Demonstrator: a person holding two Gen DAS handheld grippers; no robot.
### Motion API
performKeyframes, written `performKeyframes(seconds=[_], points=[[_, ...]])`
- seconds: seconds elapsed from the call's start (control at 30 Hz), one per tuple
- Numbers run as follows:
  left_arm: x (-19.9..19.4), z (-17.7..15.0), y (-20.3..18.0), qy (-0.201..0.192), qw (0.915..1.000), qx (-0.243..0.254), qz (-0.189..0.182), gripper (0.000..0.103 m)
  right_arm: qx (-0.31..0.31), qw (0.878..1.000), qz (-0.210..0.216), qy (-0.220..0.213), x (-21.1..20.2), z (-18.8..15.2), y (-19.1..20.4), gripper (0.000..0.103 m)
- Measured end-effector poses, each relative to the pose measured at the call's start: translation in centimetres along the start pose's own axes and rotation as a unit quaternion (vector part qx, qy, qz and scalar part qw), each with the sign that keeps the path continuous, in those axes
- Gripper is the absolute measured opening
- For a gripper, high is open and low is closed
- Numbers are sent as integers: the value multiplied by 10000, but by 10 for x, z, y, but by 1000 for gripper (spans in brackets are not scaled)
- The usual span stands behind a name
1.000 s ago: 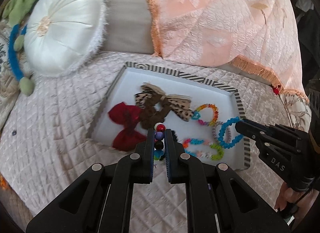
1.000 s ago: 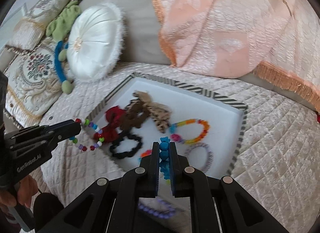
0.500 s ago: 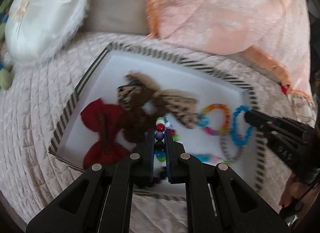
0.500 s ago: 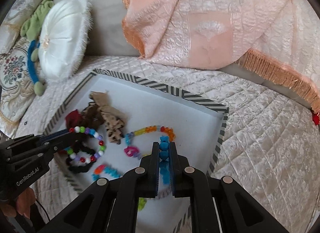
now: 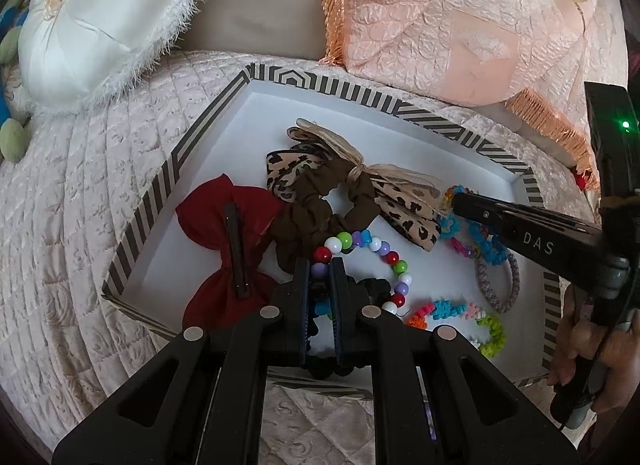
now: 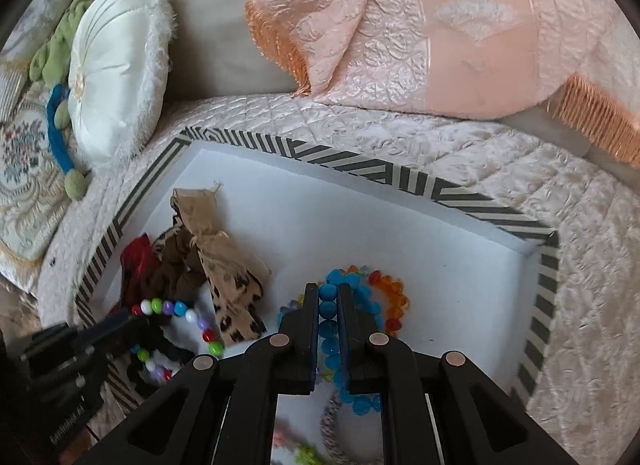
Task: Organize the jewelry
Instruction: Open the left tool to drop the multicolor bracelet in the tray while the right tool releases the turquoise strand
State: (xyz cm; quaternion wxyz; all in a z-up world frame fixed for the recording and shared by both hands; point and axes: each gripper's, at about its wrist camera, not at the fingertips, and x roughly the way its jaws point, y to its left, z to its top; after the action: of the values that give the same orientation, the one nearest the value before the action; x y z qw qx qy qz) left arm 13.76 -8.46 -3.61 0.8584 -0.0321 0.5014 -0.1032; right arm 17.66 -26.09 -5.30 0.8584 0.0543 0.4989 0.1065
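While both claws point down into the striped tray, this is how each thing stands:

Left claw: its jaws are nearly together and clamp on the multicolour bead bracelet; the jaws have just been opening a very little, and the beads stay between them.
Multicolour bead bracelet: one end is between the left fingers, the rest curves to the right and lies over the black scrunchie, inside the tray.
Right claw: the jaws are together on the blue bead bracelet, with a column of blue beads pinched between the two fingers.
Blue bead bracelet: it hangs low in the right half of the tray, on or just above the orange bead bracelet; I cannot tell if it touches the floor of the tray.
Tray: white inside, with a black-and-cream striped rim, it sits on the quilted bed cover.
Left part of the tray: a red bow clip lies beside a brown scrunchie with a leopard bow.
Right part of the tray: a grey hair tie and a flower-bead bracelet lie near each other.
Person's hand: it holds the handle of the right claw.
Behind the tray: a round white cushion and a peach fringed cloth.
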Motion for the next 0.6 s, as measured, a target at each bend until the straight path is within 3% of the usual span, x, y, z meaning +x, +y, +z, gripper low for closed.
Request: performKeyframes(seconds=[0.07,0.13,0.37,0.5,0.6], points=[[0,-1,-1,-10,10000,35,68,23,117,9999,64,37,1,-1,-2,8],[0,-2,-1,-33,10000,35,82,44,111,9999,43,27,-2,-2,-1,8],[-1,-3,-1,-69,9998,53,202,47,111,9999,31,-60,-11,-8,0,11],[-5,-5,-1,-151,9996,93,231,48,142,9998,-3,-116,-13,-11,0,28],[-11,-8,-1,-200,9995,109,210,51,141,9998,9,-138,-18,-13,1,31]])
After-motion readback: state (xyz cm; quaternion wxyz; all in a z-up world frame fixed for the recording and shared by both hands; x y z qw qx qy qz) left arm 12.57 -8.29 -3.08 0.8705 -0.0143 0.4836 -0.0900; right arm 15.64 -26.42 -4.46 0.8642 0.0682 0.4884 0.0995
